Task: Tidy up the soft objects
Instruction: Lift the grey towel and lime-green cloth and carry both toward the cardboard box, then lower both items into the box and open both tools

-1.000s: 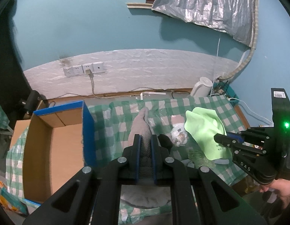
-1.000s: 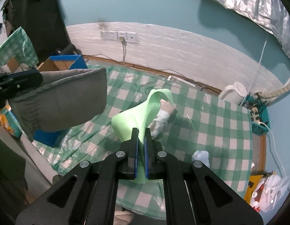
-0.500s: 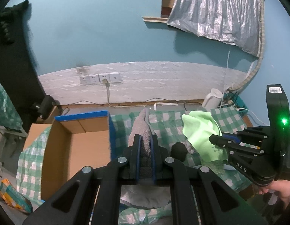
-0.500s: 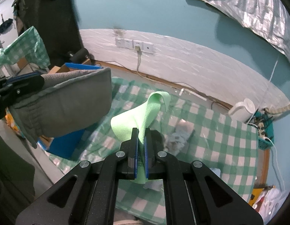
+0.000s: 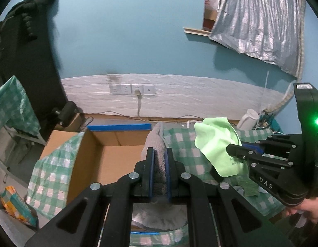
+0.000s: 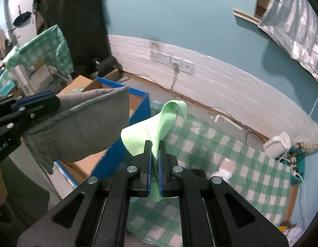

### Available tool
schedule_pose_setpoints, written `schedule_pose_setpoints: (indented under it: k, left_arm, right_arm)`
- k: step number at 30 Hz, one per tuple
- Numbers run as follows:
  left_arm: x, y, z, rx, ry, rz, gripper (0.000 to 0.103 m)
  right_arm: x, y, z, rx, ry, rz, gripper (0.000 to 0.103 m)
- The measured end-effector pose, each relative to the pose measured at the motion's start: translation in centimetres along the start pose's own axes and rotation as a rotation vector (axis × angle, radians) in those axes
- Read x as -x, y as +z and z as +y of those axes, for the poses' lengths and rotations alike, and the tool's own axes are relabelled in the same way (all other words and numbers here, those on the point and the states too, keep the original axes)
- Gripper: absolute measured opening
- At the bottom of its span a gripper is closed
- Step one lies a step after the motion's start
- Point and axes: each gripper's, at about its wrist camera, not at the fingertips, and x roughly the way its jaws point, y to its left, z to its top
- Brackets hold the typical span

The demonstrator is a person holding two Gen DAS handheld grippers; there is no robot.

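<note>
Both hands are loaded: the left gripper is clamped on a folded grey fleece cloth, the right gripper pinching a thin lime-green microfibre cloth, both held above the checked table. The open blue-edged cardboard box sits just ahead and left of the grey cloth, so the left hand looks nearer; the green one hangs further right, over the tablecloth.

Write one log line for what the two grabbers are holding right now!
left hand-held gripper: shut on grey cloth | right hand-held gripper: shut on green cloth | cardboard box: open, beside checked table
</note>
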Motion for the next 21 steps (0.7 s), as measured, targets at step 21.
schedule_pose_setpoints:
  k: [21]
  left_arm:
    - [-2.7, -3.4, 10.5, 0.122, 0.127, 0.064, 0.003]
  right_arm:
    - [-7.5, 3.0, 10.9, 0.152, 0.096, 0.086, 0.005]
